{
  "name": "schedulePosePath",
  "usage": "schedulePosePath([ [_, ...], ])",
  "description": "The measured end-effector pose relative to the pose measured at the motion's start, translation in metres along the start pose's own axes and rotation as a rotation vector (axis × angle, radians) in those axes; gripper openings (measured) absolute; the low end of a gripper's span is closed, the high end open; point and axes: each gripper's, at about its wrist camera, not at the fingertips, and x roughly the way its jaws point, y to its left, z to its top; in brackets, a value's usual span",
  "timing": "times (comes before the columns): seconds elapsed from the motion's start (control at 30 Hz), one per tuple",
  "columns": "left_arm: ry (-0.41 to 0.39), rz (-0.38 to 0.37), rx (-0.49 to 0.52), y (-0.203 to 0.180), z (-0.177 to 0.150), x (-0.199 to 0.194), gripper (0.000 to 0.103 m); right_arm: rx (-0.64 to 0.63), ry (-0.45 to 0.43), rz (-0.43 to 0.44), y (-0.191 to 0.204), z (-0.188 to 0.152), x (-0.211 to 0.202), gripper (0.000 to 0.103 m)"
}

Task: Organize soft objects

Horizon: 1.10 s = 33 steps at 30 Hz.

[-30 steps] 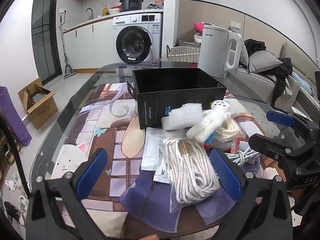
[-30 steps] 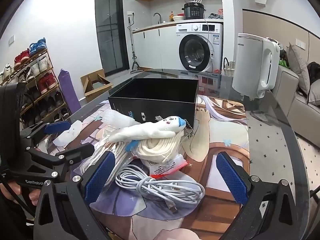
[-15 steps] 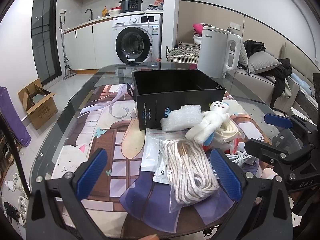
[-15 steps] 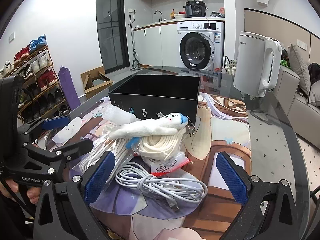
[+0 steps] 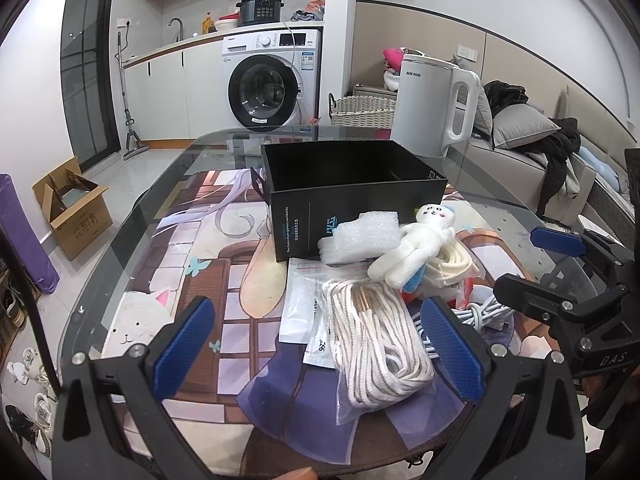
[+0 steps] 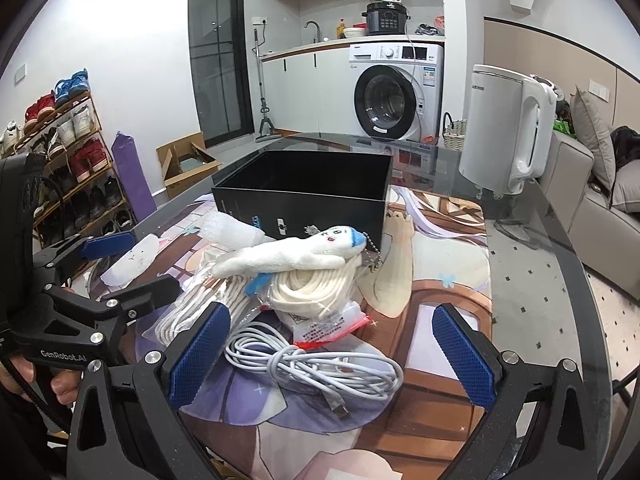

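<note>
Both tongs hang spread and empty above the near edge of the glass desk [image 5: 132, 216], so nothing has been picked yet; the step in hand looks like the approach to a first grasp. The left tongs [image 5: 316, 344] sit over the near part of the pile, straddling the bagged white rope [image 5: 376, 344], which lies in clear plastic on a flat white packet [image 5: 300, 304]. The right tongs [image 6: 332, 354] are likewise wide apart, with the coiled white USB cable [image 6: 316, 364] just ahead of their fingertips.

The soft things are heaped together toward the middle of the desk, right in front of the open black box [image 5: 352, 200], which appears empty as far as its inside can be seen. A white plush doll [image 5: 416, 244] lies across the top of the heap, resting on a second bag of cream rope [image 6: 316, 288] and leaning against a white foam piece [image 5: 360, 236] that touches the box's near wall. A white electric kettle [image 5: 432, 112] stands beyond the box toward the far right edge of the desk.

The box seems the likely place for the things. The plush doll is topmost and free, so it is probably the easiest first pick: either tongs would need to move forward, settle around its body, close gently, then lift clear of the bags beneath. The slippery plastic may drag along if caught.
</note>
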Motion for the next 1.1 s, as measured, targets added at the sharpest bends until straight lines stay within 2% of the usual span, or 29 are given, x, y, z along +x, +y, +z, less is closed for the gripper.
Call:
schedulePosePath([
  [1.1,0.003,-0.021,0.051,-0.010,-0.004,0.004,0.103,-0.031,0.086,0.032,-0.004,-0.007,0.015,0.103],
])
